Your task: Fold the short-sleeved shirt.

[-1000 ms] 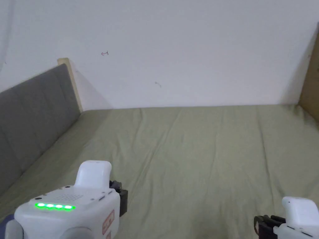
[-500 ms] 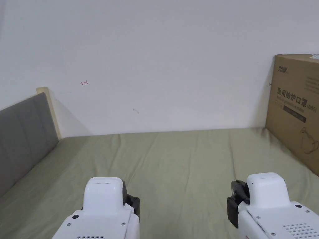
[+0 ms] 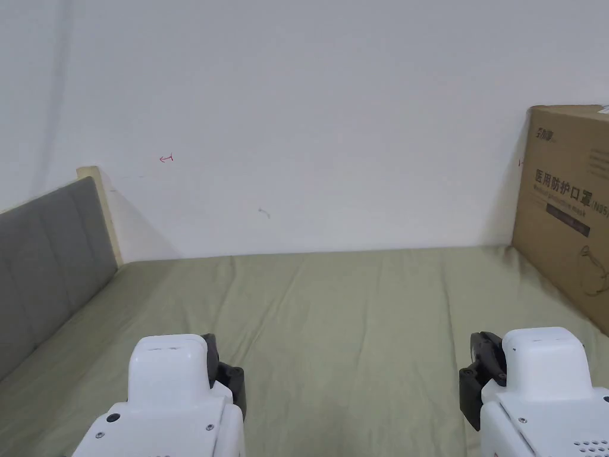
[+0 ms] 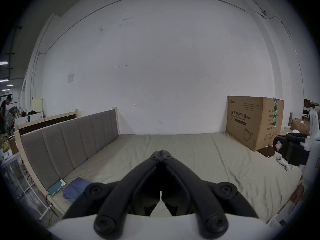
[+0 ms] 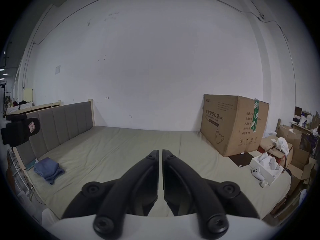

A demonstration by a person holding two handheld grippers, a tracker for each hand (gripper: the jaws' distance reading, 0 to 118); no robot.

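A: While we log the head view first, what is listed?

B: Left gripper (image 3: 229, 381) and right gripper (image 3: 479, 387), both low over the green bed (image 3: 357, 309). Jaw state: cannot tell from here. Brown box (image 3: 565, 208) at the right edge, grey headboard (image 3: 53, 256) at the left.

A: Left gripper view?

B: Left gripper (image 4: 161, 152), jaws pressed together, holding nothing. Blue folded cloth (image 4: 76, 188), likely the shirt, lies low and to the left, beside a phone-like slab (image 4: 57, 186) near the headboard (image 4: 69, 146). Right gripper (image 4: 285, 148) at the far right.

A: Right gripper view?

B: Right gripper (image 5: 160, 152), jaws nearly together with a thin gap, empty. Blue cloth (image 5: 48, 168) well off to the left; left gripper (image 5: 20, 131) above it.

A: Relation that matters?

B: Cloth lies on the left side of both grippers, well apart; the left one looks nearer, so it is probably the one to reach.
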